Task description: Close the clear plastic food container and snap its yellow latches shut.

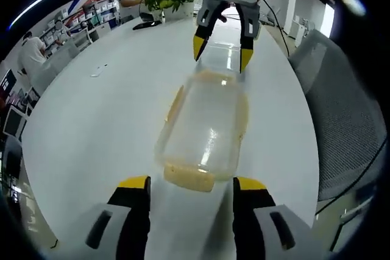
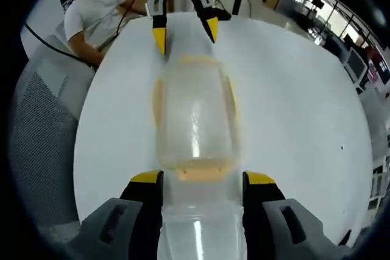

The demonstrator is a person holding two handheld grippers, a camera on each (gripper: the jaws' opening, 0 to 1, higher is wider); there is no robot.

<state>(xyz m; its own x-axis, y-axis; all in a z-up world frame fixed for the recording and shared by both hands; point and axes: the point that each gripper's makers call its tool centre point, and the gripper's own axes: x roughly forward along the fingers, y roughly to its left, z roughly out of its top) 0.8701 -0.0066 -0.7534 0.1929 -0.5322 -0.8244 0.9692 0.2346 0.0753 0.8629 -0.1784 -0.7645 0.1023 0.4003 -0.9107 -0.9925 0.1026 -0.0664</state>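
the clear container (image 1: 204, 132) lies mid-frame on the white bench (image 1: 91, 126), light, slick and stiff, best pressed at its yellow end latches (image 1: 189, 178), between the left gripper (image 1: 190, 193) and right gripper (image 2: 201, 188), both spread apart.

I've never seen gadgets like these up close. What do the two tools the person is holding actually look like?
Each tool has two grey-and-black jaws capped with yellow tips. The left tool rises from the bottom of its own view. The right tool, seen from the front, has a white body with a yellow patch, and dark cables trail behind it. Its jaws also rise from its own view.
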